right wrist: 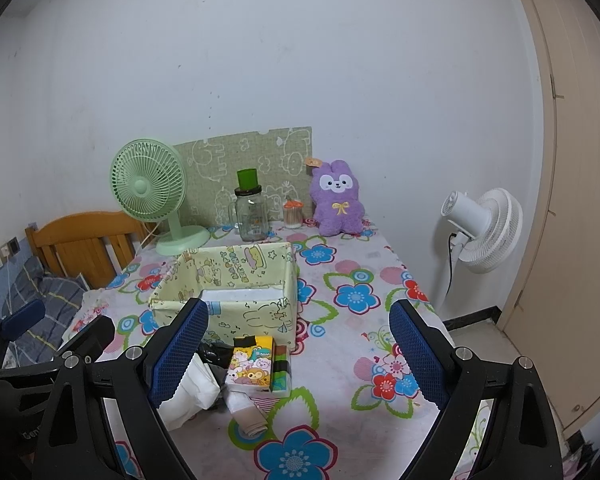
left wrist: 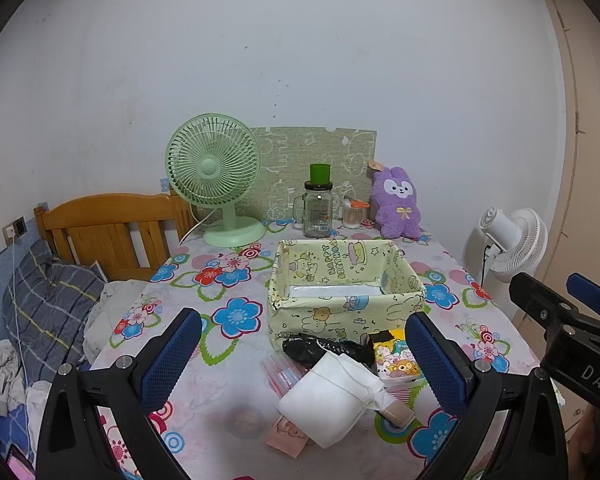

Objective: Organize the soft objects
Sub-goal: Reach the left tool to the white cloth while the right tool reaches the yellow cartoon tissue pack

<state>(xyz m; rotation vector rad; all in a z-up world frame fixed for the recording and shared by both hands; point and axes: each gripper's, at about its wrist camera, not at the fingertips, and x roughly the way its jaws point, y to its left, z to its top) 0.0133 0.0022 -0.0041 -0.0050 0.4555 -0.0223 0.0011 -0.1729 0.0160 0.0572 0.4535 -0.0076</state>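
Two wrist-mounted fisheye cameras look slightly downward across the flowered table [left wrist: 236, 280] toward the back wall; both share the yellow box [left wrist: 346, 280] [right wrist: 236, 280] and green fan [right wrist: 150, 188].

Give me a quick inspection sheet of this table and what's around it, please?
Surface: flowered tablecloth.
Job's things: yellow cartoon-print box, nothing seen inside; in front of it a white cloth bundle, a black bag and a cartoon-print pack.
Clutter: green desk fan, glass jar, cotton-swab holder, purple plush rabbit.
Grippers: left gripper and right gripper, jaws open, holding nothing.
Cables: white fan cord; white cable over the pillow.
Surroundings: wooden headboard, white standing fan.
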